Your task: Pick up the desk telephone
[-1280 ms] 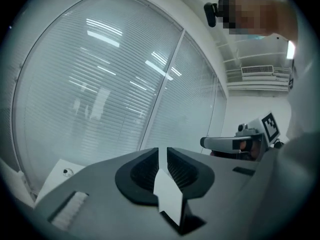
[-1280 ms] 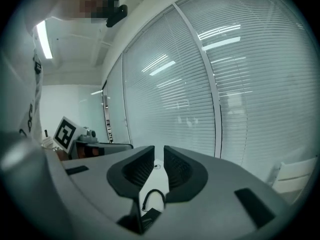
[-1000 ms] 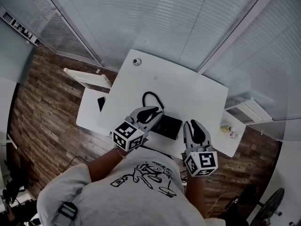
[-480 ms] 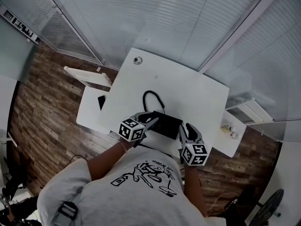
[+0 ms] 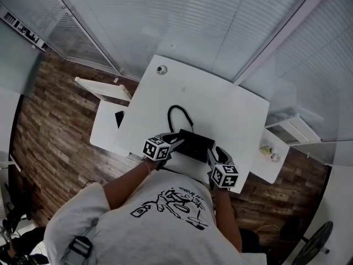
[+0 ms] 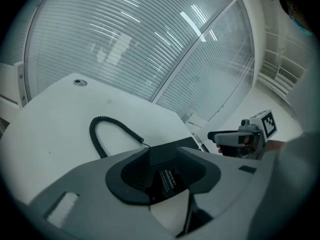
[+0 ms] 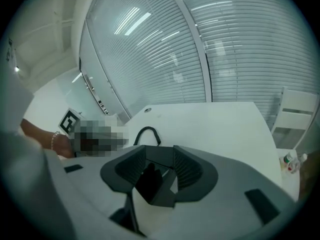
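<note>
The desk telephone [image 5: 194,143] is set by the table's [image 5: 226,106] near edge; its ends are straddled by the left gripper [image 5: 176,141] and right gripper [image 5: 212,153], jaws just opened, unclamped; wide tabletop is left beyond

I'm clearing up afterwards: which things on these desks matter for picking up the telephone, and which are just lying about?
For the job:
- black desk telephone
- its black coiled cord
- white desk under it

Lying about:
- round grey grommet in the desk's far corner
- small bottles on the right side table
- flat black object on the left side table
</note>
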